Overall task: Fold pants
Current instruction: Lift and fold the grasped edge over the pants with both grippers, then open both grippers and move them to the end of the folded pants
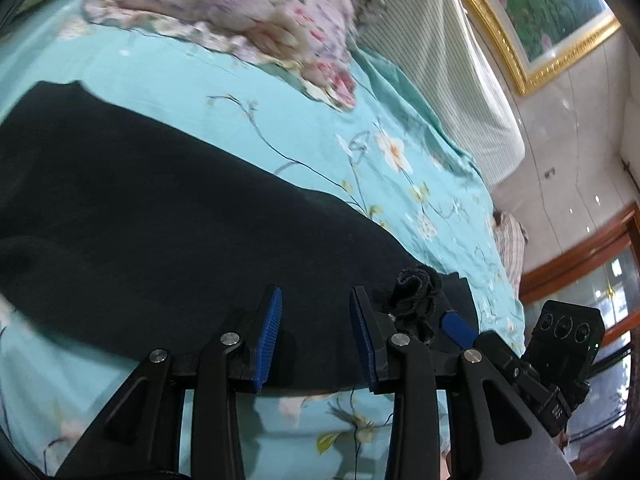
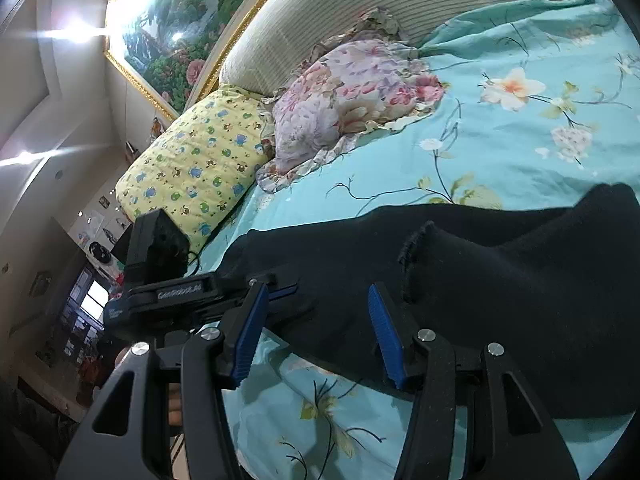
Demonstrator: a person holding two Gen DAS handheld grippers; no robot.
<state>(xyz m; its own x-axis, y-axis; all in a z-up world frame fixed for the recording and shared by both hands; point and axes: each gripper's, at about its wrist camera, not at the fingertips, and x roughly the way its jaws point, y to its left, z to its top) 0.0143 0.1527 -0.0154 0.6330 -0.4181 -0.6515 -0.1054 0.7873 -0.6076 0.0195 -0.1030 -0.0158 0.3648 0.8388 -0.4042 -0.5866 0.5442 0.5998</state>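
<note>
Black pants (image 1: 160, 208) lie flat across a turquoise floral bedsheet (image 1: 280, 128). My left gripper (image 1: 316, 312) is open, its blue pads over the near edge of the pants, nothing between them. To its right a bunched black hem (image 1: 416, 296) sits by the right gripper's blue finger (image 1: 458, 326). In the right wrist view the pants (image 2: 500, 280) show a raised leg opening (image 2: 416, 248). My right gripper (image 2: 318, 312) is open over the pants' edge, with the left gripper (image 2: 200, 292) close beside it.
A floral pillow (image 2: 348, 100) and a yellow patterned pillow (image 2: 196, 168) lie at the head of the bed, against a striped headboard (image 2: 340, 4). A gold-framed painting (image 1: 540, 20) hangs above. The bed edge (image 1: 504, 264) drops off on the right.
</note>
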